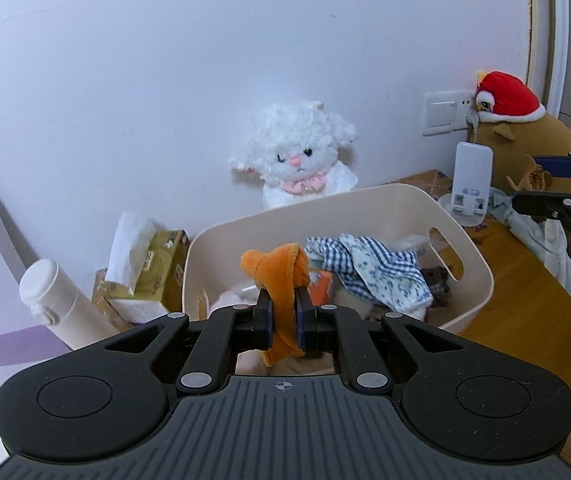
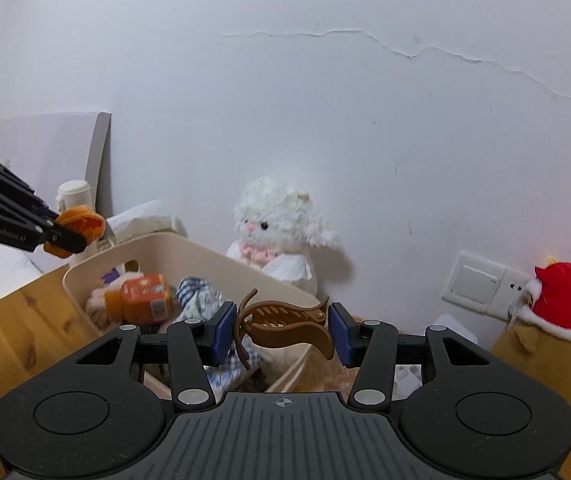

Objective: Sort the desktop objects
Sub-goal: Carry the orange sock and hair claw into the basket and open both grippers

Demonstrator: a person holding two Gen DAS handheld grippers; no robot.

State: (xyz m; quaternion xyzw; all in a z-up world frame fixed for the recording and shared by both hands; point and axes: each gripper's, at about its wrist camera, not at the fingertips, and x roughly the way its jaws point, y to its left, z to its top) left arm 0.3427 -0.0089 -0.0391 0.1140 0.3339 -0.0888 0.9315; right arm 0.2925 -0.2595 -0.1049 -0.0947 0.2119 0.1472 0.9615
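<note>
An orange plush scrap (image 1: 281,280) hangs pinched in the left gripper (image 1: 283,320) at lower centre, above the cream bin (image 1: 473,264). The right gripper (image 2: 283,330) clamps a brown hair claw (image 2: 281,326) endwise over the bin's near rim; that springy, curved claw could squirt sideways onto the wooden desk (image 2: 13,320).
</note>
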